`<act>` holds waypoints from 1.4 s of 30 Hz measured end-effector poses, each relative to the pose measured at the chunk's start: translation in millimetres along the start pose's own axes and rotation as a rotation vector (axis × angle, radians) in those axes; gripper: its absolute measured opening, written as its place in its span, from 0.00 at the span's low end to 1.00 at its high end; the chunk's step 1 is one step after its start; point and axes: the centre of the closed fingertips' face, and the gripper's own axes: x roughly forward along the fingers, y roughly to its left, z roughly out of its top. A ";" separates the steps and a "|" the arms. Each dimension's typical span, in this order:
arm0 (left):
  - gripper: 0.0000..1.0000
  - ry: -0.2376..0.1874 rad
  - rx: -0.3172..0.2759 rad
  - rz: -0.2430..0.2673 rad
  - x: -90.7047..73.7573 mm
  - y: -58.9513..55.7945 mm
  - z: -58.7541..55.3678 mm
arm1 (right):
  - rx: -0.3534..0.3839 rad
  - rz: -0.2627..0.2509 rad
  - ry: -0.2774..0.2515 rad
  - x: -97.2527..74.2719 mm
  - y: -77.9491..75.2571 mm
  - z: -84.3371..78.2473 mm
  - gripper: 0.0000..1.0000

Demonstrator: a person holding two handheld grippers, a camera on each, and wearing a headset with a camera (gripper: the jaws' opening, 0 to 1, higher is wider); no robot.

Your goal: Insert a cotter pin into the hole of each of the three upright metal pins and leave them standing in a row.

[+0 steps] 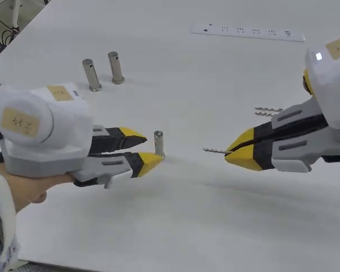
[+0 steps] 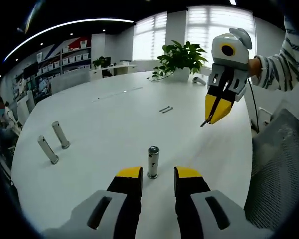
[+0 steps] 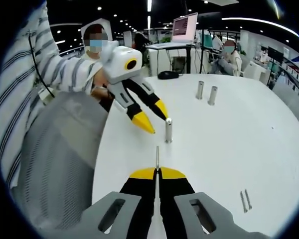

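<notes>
A short upright metal pin stands in the middle of the white table, its side hole visible in the left gripper view. My left gripper is open, its yellow tips on either side of this pin without touching it. My right gripper is shut on a cotter pin that points left toward the pin, a short gap away. Two more upright metal pins stand side by side at the back left. Two spare cotter pins lie on the table at the right.
A white power strip lies at the far edge of the table. A potted plant stands at the table's far end in the left gripper view. Mesh chairs stand beside the table.
</notes>
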 end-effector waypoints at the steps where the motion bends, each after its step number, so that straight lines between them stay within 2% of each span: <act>1: 0.24 0.001 -0.001 0.001 1.5 1.4 -0.4 | -0.004 0.002 0.001 2.2 -1.5 1.1 0.02; 7: 0.22 0.002 0.004 0.002 9.3 5.7 -1.3 | -0.008 0.008 0.009 13.4 -8.9 3.2 0.02; 17: 0.18 -0.004 0.009 -0.017 17.2 5.7 -0.6 | -0.015 0.014 0.018 25.4 -17.9 5.1 0.02; 20: 0.17 -0.018 -0.003 -0.023 18.4 5.2 1.1 | -0.019 0.013 0.018 28.0 -21.0 7.1 0.02; 25: 0.11 -0.012 0.007 -0.028 21.1 4.8 -0.9 | -0.024 0.011 0.015 32.8 -25.8 11.3 0.02; 32: 0.08 -0.015 0.002 -0.030 21.2 6.8 -1.3 | -0.042 0.017 0.017 41.5 -27.3 16.4 0.02; 42: 0.07 -0.017 0.033 -0.045 21.5 6.4 -0.5 | -0.079 0.033 0.021 48.9 -28.0 20.1 0.02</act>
